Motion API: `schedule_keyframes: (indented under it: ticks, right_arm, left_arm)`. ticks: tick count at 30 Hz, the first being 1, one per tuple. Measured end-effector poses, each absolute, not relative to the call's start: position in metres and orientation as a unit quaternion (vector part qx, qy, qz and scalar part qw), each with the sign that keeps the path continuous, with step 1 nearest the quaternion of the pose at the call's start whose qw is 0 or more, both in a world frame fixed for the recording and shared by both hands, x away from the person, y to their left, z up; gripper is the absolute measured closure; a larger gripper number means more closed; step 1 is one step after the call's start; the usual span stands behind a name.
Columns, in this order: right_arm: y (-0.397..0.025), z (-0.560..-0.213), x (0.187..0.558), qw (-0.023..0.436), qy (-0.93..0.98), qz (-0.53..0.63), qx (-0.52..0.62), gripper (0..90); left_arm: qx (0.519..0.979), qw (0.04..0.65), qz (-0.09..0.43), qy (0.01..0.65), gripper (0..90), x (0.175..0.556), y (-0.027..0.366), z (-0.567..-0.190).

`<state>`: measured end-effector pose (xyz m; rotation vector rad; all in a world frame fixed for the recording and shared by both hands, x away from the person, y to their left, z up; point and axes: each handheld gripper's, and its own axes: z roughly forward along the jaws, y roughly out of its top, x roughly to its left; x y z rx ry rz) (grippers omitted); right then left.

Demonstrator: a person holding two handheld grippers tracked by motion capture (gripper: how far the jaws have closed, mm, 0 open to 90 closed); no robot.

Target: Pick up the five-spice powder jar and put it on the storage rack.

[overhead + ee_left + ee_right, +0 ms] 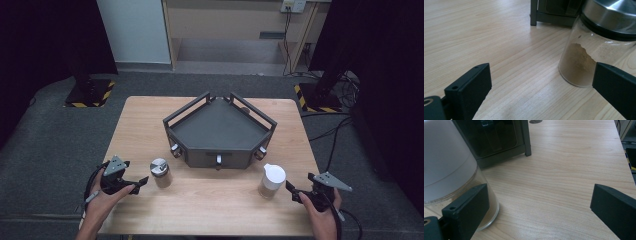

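Note:
A glass jar [160, 173] with a metal lid and brown powder stands on the wooden table [210, 200], front left of the dark tray. My left gripper [141, 182] is open just left of it; in the left gripper view the jar [584, 62] stands just ahead of the right jaw. A glass jar with a white spouted lid [272, 181] stands front right. My right gripper [292, 191] is open beside it; in the right gripper view that white-lidded jar [446, 165] stands by the left jaw, outside the gap.
A dark five-sided rack tray [220, 131] with railings and small knobs fills the table's middle back. Its corner post [526, 140] rises ahead of the right gripper. Stands and cables sit on the grey floor beyond the table.

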<state>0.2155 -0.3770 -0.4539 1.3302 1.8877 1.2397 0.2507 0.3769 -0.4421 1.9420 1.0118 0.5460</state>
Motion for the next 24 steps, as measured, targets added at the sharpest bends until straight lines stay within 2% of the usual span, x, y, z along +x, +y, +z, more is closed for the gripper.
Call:
schedule_keyframes:
  ticks: [24]
  right_arm:
    - [-0.3757, -0.4521, 0.2162, 0.261, 0.701, 0.45, 0.488, 2.8]
  left_arm:
    - [0.796, 0.424, 0.214, 0.376, 1.5, 0.2485, 0.3776, -0.4386]
